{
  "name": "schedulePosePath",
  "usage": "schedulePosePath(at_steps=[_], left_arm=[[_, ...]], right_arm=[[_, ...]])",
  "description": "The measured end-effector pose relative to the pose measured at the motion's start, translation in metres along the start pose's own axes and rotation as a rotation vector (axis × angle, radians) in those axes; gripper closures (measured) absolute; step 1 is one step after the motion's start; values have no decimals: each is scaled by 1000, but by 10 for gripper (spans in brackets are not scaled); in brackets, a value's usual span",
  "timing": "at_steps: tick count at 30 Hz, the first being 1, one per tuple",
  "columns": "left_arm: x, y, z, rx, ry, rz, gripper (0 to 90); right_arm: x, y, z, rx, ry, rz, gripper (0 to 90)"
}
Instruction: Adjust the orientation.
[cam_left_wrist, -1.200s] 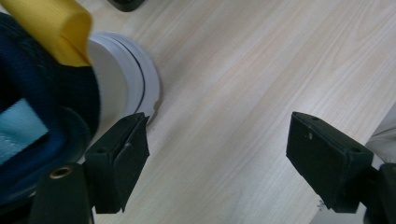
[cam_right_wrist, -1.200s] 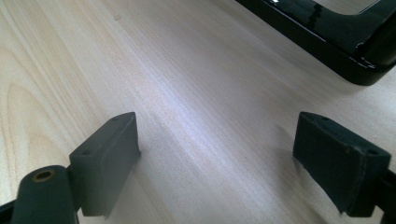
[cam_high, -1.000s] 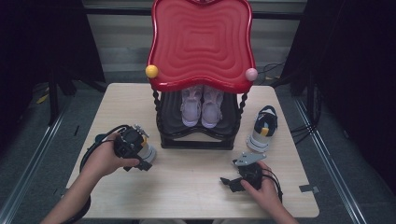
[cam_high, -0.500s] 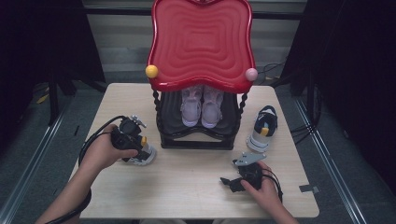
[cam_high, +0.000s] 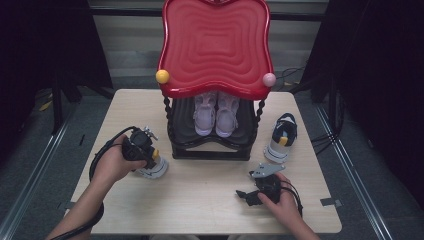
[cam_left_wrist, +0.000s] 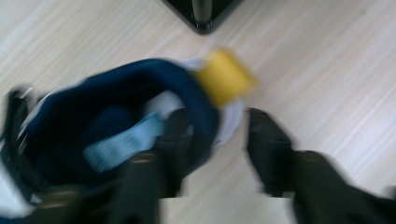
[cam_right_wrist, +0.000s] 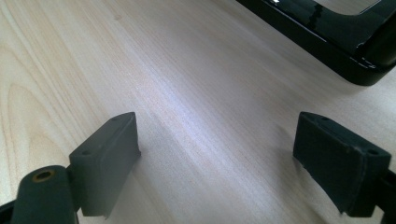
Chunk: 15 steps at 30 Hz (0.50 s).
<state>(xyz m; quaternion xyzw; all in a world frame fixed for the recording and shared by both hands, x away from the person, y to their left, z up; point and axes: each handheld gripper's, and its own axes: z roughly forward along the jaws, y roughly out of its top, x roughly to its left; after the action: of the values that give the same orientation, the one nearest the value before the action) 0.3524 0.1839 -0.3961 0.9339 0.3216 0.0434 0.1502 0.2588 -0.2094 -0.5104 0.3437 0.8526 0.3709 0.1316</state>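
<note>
A navy and white shoe with a yellow heel tab lies on the table left of the black shoe rack. My left gripper points down onto its heel. In the blurred left gripper view one jaw is inside the shoe and the other is outside the heel. The jaws of the left gripper have just been closing, with the heel wall pinched between them. Its matching shoe stands right of the rack. My right gripper rests open on the wood near the front edge, and the right gripper has nothing between its jaws.
A wavy red top with a yellow and a pink knob covers the rack, and a pale purple pair sits on its shelf. The rack's base corner lies ahead of my right gripper. The table has bare wood along the front.
The left hand has shifted slightly over the navy shoe, and its gripper now sits down on the heel. The right hand has stayed in place.
</note>
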Motion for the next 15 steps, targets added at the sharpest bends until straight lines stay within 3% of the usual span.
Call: schedulePosePath(at_steps=[6,10,15], left_arm=[[-4,-8,-5,33,-44,60,701],[-8,-15,-8,48,-80,72,699],[-9,-17,-8,42,-117,-7,563]], right_arm=[[0,0,0,0,0,-1,135],[0,0,0,0,0,-1,135],[0,0,0,0,0,-1,135]])
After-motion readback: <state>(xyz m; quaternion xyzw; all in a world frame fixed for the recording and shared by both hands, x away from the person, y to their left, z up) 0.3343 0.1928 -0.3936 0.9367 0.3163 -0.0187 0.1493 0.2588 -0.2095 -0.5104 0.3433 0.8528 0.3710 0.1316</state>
